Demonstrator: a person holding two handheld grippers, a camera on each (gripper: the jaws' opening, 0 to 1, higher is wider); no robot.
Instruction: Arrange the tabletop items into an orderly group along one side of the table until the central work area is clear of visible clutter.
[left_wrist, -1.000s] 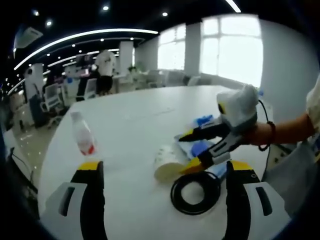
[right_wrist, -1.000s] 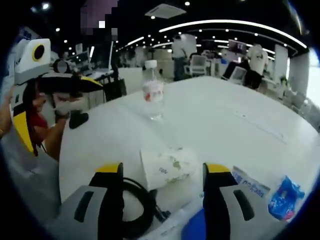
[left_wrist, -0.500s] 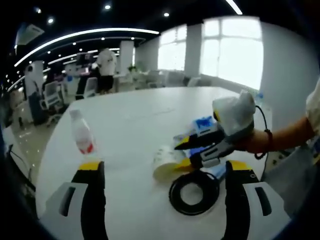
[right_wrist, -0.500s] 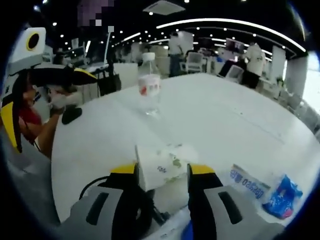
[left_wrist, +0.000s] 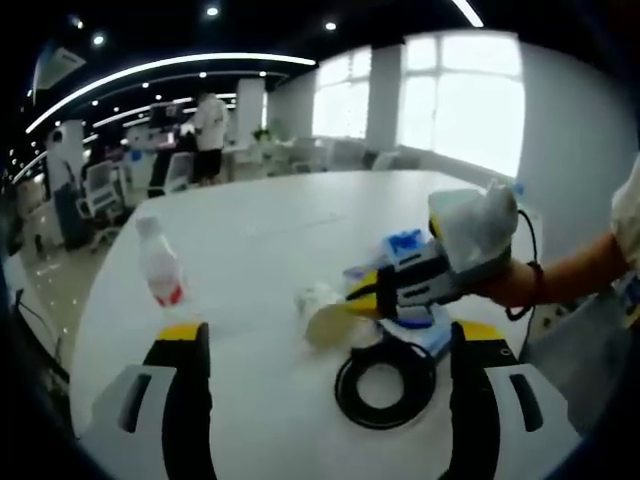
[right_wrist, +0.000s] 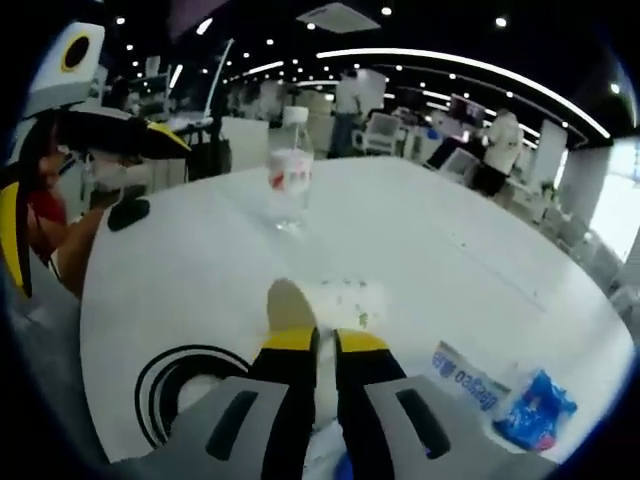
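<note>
White worktop (left_wrist: 270, 230) stretches wide and bare beyond the clutter. Near its edge a black ring (left_wrist: 385, 385) lies flat beside the paper cup (left_wrist: 322, 318), which lies on its side, rim toward the left gripper (left_wrist: 325, 350), whose fingers stand released. The right gripper (right_wrist: 325, 345) pinches the cup's wall. In the right gripper view, a water bottle (right_wrist: 288, 180) stands upright farther off, blue packets (right_wrist: 535, 410) at the right.

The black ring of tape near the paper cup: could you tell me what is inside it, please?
Inside the black tape ring, bare white table shows through in both views. The right claw, shut on the paper cup, covers the ring's near edge in the right gripper view.
</note>
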